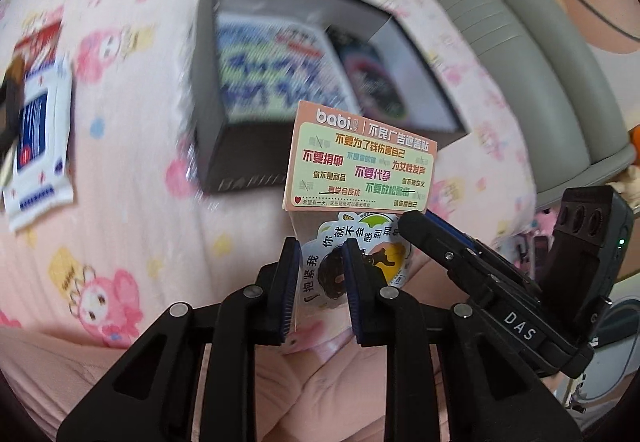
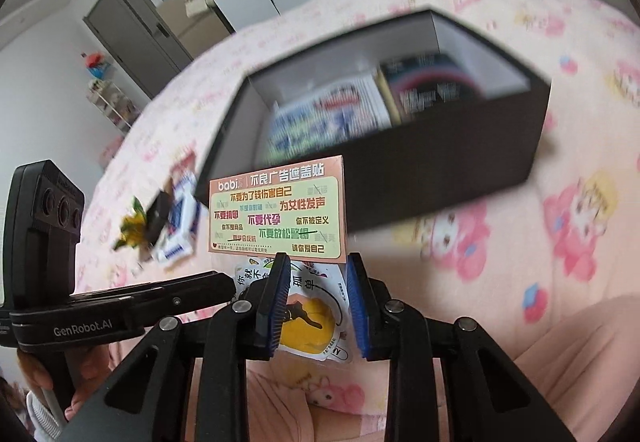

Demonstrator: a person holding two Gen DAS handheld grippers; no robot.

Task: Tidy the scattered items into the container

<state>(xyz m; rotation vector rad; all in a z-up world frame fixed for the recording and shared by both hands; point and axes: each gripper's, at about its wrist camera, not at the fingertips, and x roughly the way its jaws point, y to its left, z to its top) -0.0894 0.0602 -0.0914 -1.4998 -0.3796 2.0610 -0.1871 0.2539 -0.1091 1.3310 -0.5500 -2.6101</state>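
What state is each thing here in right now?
Sticker pack: lifted off the bed, gripped by both tools.
Left tool: shut on the pack.
Right tool: shut on the pack.
Black box: open, some items inside.
White packet: lying on the bedspread, outside the box.

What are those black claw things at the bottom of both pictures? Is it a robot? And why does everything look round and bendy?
It isn't a robot. A person holds a pincher tool in each hand, and each tool has a small camera looking along its two fingers. The lens is very wide, so straight things look bent.

One picture comes from the left gripper, the other from the right gripper. Each picture also shows the other tool from the side.

Both tools are pinching the same sticker pack, a clear sleeve with a pink card of colourful writing on top, lifted above the pink cartoon bedspread.

Behind it sits a dark open box with a few packets already inside. A blue and white packet lies on the bedspread, waiting to be tidied away.
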